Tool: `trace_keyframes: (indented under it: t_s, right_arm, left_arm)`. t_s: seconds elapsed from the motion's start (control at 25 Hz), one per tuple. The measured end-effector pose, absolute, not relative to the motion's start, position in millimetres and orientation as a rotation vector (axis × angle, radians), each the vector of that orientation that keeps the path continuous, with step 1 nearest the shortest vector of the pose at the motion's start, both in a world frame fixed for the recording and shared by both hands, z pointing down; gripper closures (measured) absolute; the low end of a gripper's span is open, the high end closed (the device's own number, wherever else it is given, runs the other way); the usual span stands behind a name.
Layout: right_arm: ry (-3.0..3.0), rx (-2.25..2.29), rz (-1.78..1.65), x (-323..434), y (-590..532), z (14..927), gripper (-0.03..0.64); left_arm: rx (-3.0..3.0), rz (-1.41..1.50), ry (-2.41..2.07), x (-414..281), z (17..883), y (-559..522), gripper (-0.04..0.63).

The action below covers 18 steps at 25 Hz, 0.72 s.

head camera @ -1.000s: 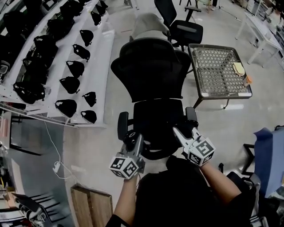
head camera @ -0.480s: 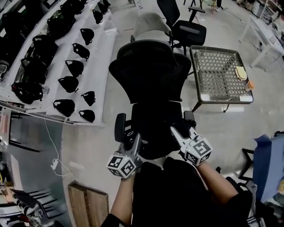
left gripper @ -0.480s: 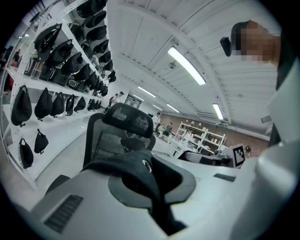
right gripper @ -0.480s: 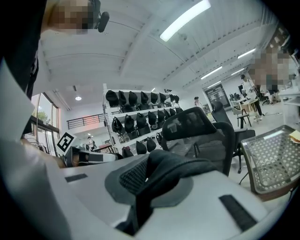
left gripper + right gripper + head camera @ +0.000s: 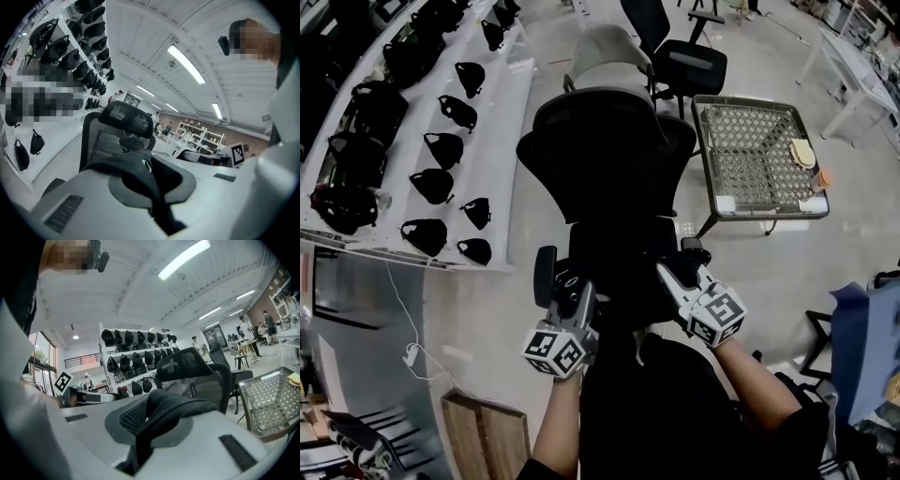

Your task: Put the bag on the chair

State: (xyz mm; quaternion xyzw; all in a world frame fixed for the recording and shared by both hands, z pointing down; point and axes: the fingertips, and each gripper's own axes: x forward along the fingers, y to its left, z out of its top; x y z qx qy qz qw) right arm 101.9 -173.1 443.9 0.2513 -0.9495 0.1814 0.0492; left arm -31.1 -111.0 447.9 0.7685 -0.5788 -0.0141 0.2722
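Note:
A black mesh office chair (image 5: 600,159) with a headrest stands straight ahead, its seat just beyond my hands. Both grippers hold the black bag between them, low in front of the seat. My left gripper (image 5: 572,289) is shut on a fold of the bag's fabric (image 5: 140,173) that carries a small metal eyelet. My right gripper (image 5: 671,274) is shut on a padded mesh strap of the bag (image 5: 173,411). In the head view the bag's body merges with the dark seat and my dark clothing. The chair's back (image 5: 105,140) (image 5: 197,376) rises beyond both sets of jaws.
White shelves (image 5: 502,112) with several black bags run along the left. A wire-mesh table (image 5: 755,155) stands right of the chair, and two more chairs (image 5: 675,56) stand behind it. A wooden crate (image 5: 487,436) sits at the lower left, and a blue object (image 5: 872,337) lies at the right edge.
Both grippers have moved forward with the bag, closer to the chair's seat. The seat front is now more hidden behind my hands. The jaws stay shut.

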Motion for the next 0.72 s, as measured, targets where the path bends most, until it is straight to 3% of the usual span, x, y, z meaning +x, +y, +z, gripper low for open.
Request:
trace_keyframes:
  t_s: [0.72]
  right_arm:
    - [-2.757,0.900,0.617,74,-236,483,0.597]
  left_arm:
    - [2.096,0.000,-1.416,-65,484,-187,0.574]
